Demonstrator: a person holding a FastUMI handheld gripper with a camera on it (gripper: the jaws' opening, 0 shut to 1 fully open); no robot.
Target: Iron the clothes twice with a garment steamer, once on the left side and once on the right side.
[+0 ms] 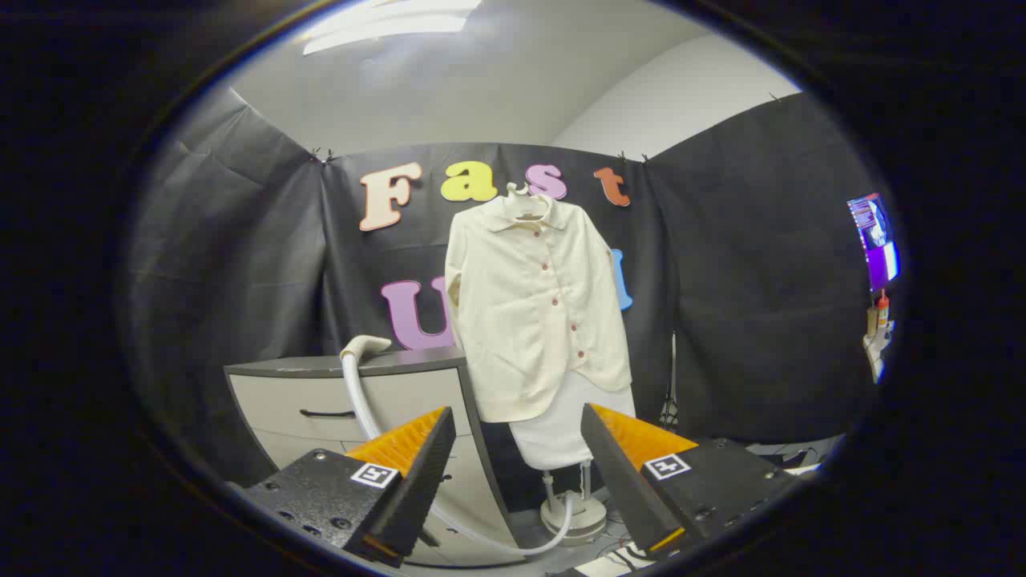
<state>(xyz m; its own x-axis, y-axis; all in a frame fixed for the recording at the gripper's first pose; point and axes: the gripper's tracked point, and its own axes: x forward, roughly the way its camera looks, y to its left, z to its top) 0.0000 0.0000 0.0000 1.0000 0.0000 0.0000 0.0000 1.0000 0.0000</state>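
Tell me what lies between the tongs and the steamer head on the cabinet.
In the gripper view, the open tongs hold nothing. Between them and the steamer head atop the cabinet lie only the cabinet's front and the white hose running down it.

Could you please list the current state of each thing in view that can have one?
gripper: open, holding nothing.
cream shirt: hanging on a hanger, buttoned up.
steamer head: resting on the cabinet top, not picked up.
steamer hose: hanging down the cabinet front, curving to the base.
cabinet drawer: closed.
wall screen: switched on.
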